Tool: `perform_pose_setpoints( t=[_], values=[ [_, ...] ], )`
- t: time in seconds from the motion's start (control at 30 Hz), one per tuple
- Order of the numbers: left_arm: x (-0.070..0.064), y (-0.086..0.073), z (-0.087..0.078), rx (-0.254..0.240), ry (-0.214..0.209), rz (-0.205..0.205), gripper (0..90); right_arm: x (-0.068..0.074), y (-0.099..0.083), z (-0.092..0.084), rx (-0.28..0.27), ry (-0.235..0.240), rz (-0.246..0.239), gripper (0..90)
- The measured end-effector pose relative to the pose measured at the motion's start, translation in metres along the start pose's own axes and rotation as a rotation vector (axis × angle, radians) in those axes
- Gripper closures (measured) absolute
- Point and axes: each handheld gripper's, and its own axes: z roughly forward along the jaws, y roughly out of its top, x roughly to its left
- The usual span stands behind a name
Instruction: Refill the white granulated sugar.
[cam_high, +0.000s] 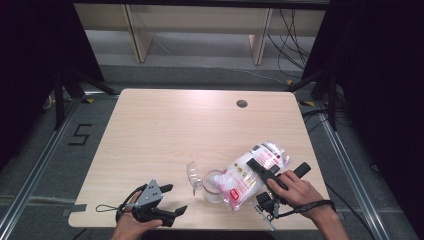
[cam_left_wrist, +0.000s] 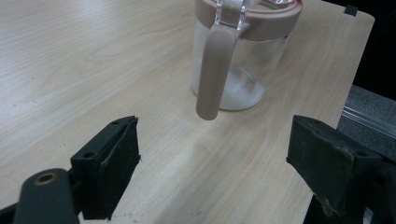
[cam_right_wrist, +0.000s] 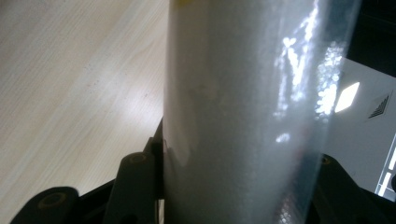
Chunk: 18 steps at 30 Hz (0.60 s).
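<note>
- 2 grippers at work: right gripper (cam_high: 272, 172) clamps the bag (cam_high: 250, 175), tilted over the jar (cam_high: 214, 186) near the table's front edge.
- Left gripper (cam_high: 172, 199) waits beside it, jaws wide, holding nothing.
- Jar holds little powder; most pouring seems left.

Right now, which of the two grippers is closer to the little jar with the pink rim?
Right. The right gripper holds the plastic bag tilted over the jar, just beside it. The left gripper stands open, apart to the jar's left.
</note>
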Motion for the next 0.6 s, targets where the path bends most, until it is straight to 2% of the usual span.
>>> perform_pose_setpoints(
  t=[0.07,0.1,0.13,0.23,0.37,0.43,0.47,0.5,0.6],
  values=[
    [0.0002,0.0002,-0.0007,0.007,0.005,0.006,16.2,0.0003,0.0000,-0.0001,0.001,0.000,0.003,57.0],
    [-0.0007,0.0001,-0.0004,0.001,0.001,-0.003,16.2,-0.0015,0.0000,0.0008,-0.008,0.003,-0.019,57.0],
    [-0.0008,-0.0002,0.0007,-0.013,-0.008,-0.011,16.2,-0.0015,-0.0001,0.0009,-0.008,0.004,-0.018,57.0],
    [0.0003,0.0002,-0.0008,0.008,0.006,0.008,16.2,-0.0015,-0.0001,0.0009,-0.006,0.003,-0.020,57.0],
    [0.0002,0.0004,-0.0007,0.005,0.004,0.004,16.2,-0.0020,-0.0003,0.0003,-0.004,0.003,-0.026,57.2],
    [0.0006,0.0002,-0.0003,-0.001,0.000,0.001,16.2,-0.0016,-0.0006,0.0001,-0.003,0.003,-0.022,57.2],
    [0.0007,0.0001,-0.0003,-0.001,0.000,0.001,16.2,0.0015,0.0000,-0.0012,0.013,0.004,0.024,57.2],
    [0.0006,0.0000,-0.0002,-0.001,-0.002,0.000,16.2,-0.0004,-0.0007,-0.0007,0.006,0.003,-0.007,57.2],
    [0.0002,0.0003,-0.0007,0.003,0.002,0.004,16.2,-0.0015,-0.0004,0.0005,-0.005,-0.005,-0.021,57.3]
  ],
)
